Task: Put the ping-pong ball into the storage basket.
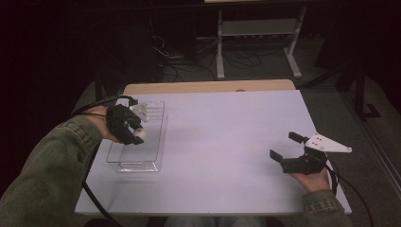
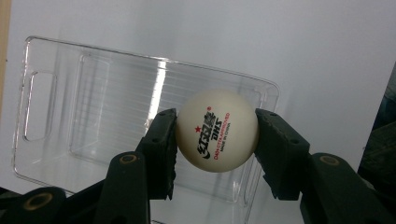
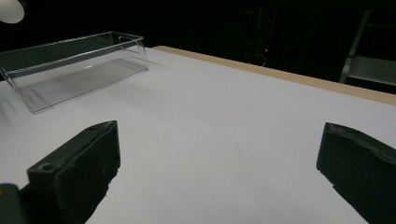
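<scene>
Between my left gripper's (image 2: 216,140) two black jaws sits one white table-tennis ball (image 2: 217,130), pinched on both sides with red and black print facing the camera; I count a single ball and nothing else in the grip; seen from the high view, the ball (image 1: 140,135) hangs at the tip of the left gripper (image 1: 134,136) over the one clear plastic tray (image 1: 156,142), above its near half; from the left gripper view the tray (image 2: 51,135) lies directly beneath the ball, its ribbed floor bare and one handle slot cut at its end; I cannot tell whether the ball touches the floor of the tray; the tray rests on the left part of the one white table (image 1: 227,142), near its left edge; well apart, at the right side of the table, my right gripper (image 1: 283,149) rests low by the near edge with its two jaws spread wide and nothing between them; its own view shows the jaws far apart over bare white table (image 3: 224,140), with the tray (image 3: 70,74) off at the far left; two sleeved forearms come in from the bottom, one to each gripper.
</scene>
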The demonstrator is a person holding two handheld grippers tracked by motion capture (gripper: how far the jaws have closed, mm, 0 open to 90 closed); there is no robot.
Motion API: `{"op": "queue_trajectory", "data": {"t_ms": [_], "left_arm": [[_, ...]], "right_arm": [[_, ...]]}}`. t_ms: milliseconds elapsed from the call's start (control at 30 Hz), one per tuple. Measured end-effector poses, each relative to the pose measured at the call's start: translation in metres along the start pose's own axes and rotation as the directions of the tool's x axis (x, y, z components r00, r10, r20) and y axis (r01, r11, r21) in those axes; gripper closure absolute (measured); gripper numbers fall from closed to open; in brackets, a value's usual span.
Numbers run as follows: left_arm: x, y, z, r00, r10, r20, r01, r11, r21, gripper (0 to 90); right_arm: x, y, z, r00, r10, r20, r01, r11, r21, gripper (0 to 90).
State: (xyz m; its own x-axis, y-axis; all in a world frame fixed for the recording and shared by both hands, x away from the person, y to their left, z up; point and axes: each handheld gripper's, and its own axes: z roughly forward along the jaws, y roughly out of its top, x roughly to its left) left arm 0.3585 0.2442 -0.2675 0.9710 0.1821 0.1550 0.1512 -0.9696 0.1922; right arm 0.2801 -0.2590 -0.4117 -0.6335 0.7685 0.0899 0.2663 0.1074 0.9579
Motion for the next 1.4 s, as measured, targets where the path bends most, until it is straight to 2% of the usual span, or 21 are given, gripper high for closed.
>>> {"op": "queue_trajectory", "data": {"t_ms": [167,200,267,533,767,1133,1400], "left_arm": [[0.0,0.001,0.001,1.0,0.007,0.006,-0.007,0.9999,0.011,50.8],[0.0,0.002,0.002,0.9999,0.014,0.005,-0.014,0.9993,0.034,50.7],[0.001,0.003,0.002,0.9999,0.016,0.006,-0.017,0.999,0.041,50.7],[0.0,0.005,0.006,0.9996,0.027,0.001,-0.027,0.999,0.036,50.7],[-0.001,0.004,0.013,0.9994,0.033,0.004,-0.034,0.9978,0.057,50.7],[-0.002,-0.001,0.021,0.9992,0.04,0.004,-0.04,0.9978,0.053,50.7],[-0.004,0.001,0.032,0.9985,0.049,0.025,-0.05,0.9978,0.042,50.7]], "right_arm": [[0.0,0.0,0.0,1.0,-0.002,-0.002,0.002,1.0,0.001,0.0],[0.0,0.0,0.0,1.0,-0.002,-0.001,0.002,1.0,-0.001,0.0],[0.0,0.0,-0.001,1.0,-0.002,-0.001,0.002,1.0,-0.002,0.0],[0.0,0.0,0.0,1.0,-0.002,-0.002,0.002,1.0,0.0,0.0],[0.0,0.0,-0.001,1.0,-0.002,-0.002,0.002,1.0,-0.002,0.0],[0.0,0.0,0.0,1.0,-0.002,-0.002,0.002,1.0,0.003,0.0],[0.001,-0.001,0.0,1.0,-0.008,-0.001,0.008,1.0,0.006,0.0]]}}
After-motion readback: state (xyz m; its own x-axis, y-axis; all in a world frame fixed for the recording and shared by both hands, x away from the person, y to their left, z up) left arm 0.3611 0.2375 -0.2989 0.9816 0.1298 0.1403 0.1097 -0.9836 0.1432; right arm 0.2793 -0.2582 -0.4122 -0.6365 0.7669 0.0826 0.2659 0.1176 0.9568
